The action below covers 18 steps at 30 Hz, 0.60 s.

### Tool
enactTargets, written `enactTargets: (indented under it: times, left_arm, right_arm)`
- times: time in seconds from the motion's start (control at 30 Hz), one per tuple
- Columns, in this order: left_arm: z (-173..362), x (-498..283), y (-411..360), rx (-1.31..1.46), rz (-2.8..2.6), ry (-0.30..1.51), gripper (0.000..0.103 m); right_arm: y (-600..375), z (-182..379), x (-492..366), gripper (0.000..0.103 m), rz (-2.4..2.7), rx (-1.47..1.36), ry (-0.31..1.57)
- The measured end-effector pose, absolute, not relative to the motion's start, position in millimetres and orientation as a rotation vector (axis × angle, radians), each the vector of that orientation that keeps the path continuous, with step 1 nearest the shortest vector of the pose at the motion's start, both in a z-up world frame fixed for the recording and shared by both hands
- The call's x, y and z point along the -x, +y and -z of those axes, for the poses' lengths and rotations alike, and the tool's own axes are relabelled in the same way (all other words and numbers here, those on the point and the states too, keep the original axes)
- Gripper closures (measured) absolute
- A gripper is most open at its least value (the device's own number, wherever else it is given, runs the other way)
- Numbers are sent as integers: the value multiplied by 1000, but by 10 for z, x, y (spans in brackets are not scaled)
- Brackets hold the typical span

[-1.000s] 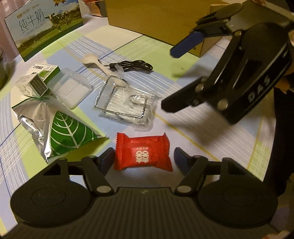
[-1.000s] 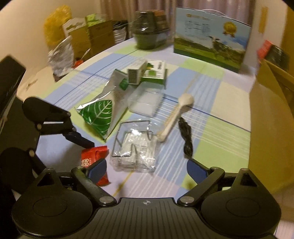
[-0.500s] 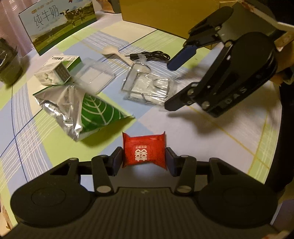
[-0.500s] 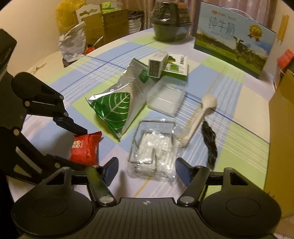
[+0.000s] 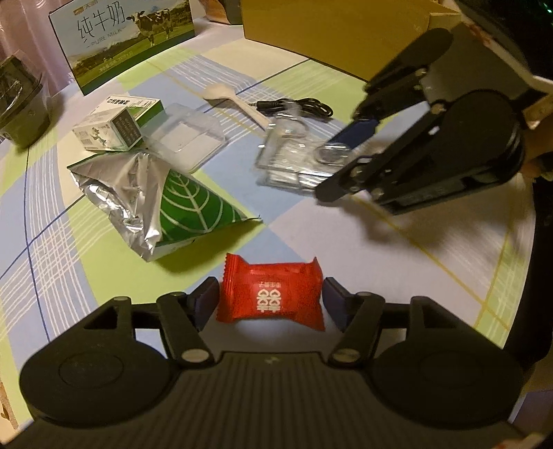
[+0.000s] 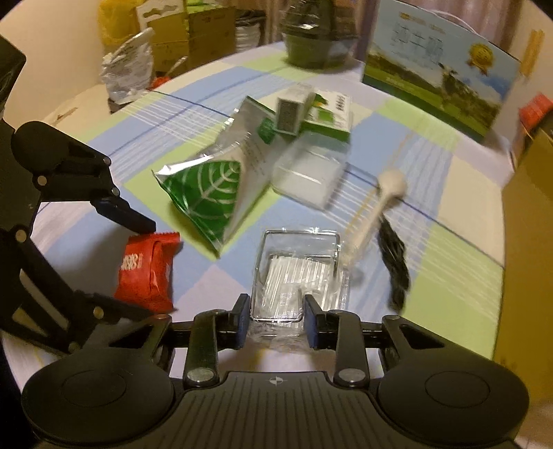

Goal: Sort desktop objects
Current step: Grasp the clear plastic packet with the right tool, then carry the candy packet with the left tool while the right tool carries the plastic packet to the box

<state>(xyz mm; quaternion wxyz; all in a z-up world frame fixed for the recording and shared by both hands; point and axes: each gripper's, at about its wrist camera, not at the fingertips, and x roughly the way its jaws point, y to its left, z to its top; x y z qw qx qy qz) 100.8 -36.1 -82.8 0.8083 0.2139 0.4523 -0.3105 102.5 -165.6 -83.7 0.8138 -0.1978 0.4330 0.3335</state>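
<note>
A red candy packet [image 5: 271, 293] lies on the checked tablecloth between the fingers of my left gripper [image 5: 269, 300]. Those jaws are opening, and the pads stand at the packet's two ends without squeezing it. The right wrist view shows the same packet [image 6: 145, 269] at the left. My right gripper [image 6: 276, 321] is closing on the near end of a clear plastic packet with a wire frame inside [image 6: 297, 273], and its pads touch the wrapping. From the left wrist view the right gripper [image 5: 326, 169] straddles that packet [image 5: 290, 165], which is blurred.
A silver foil bag with a green leaf [image 5: 155, 200], a green-and-white carton [image 5: 114, 124] and a clear plastic tray [image 5: 186, 138] lie beyond the red packet. A pale spoon [image 5: 235, 100] and a black cable [image 5: 297, 105] lie farther back. A milk box [image 5: 121, 34] and a cardboard box [image 5: 328, 31] stand behind.
My right gripper came down over the clear packet and its jaws narrowed onto it. My left jaws pinched the red packet, then widened again.
</note>
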Motion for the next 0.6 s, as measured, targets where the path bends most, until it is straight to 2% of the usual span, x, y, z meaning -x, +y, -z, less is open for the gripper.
enactTargets:
  times: [0.23,0.37,0.4,0.6]
  left_arm:
    - [849,-1047,-386,-429,673,973,39]
    - [845,-1059,-374,-398,684,988,48]
    - [843,-1046,-375,-395,684,986,57]
    - [815,-924,-443,-402,669,986,62]
  right_arm:
    - [-1957,792,-868,74,-620,352,963]
    - [-2010,789,-788,74,-605,327,960]
    - [-2016,788,-781,74,-601,317,961]
    - [-2045,782,-754,74,-590,290,956]
